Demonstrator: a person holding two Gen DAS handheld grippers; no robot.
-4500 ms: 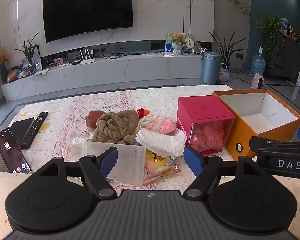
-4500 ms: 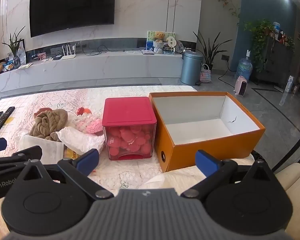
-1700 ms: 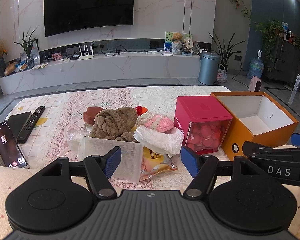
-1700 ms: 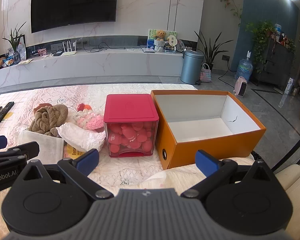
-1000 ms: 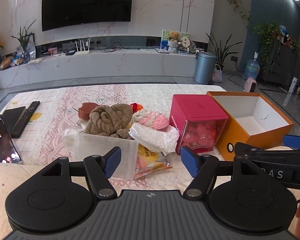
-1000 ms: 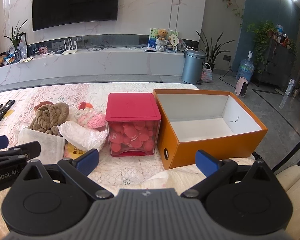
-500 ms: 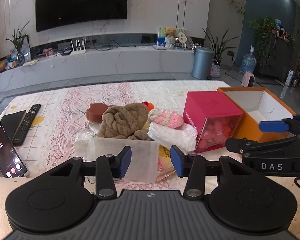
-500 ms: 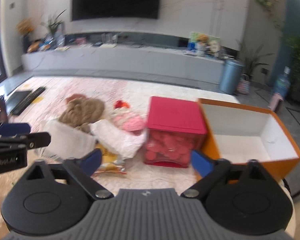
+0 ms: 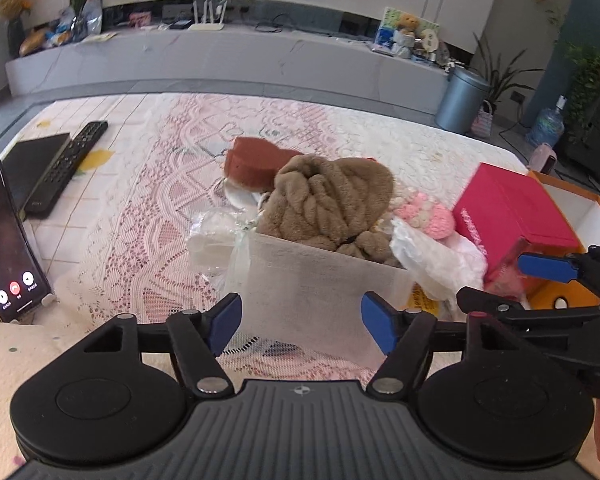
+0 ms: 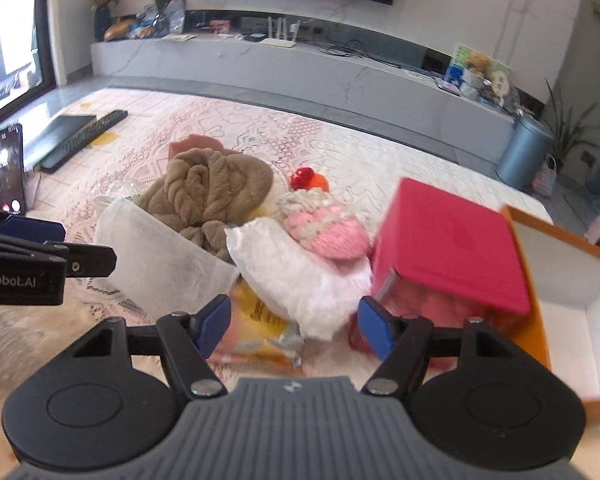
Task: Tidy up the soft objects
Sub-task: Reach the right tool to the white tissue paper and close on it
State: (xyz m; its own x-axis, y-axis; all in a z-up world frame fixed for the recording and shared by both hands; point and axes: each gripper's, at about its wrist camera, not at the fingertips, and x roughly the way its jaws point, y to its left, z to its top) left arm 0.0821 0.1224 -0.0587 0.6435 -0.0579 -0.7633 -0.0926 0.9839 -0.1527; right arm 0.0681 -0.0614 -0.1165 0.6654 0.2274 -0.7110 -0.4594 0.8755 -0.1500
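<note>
Left tongs: spread wide, holding nothing, blue tips on either side of the near face of the white mesh bag, not clearly touching it.
Right tongs: also wide and empty, low over the table, aimed at the crumpled white plastic bag and the yellow snack packet under it.
Brown knitted cloth: bunched on top of the mesh bag, at the middle of the heap.
Pink-and-cream knitted piece: lies on the plastic bag, just beside the red-lidded box.
Orange box: open, white inside, touching the red-lidded box on its right.
Reddish-brown soft piece: behind the brown cloth.
Table: covered in pink lace.
Far left: a phone propped upright, a remote lying flat beyond it.
</note>
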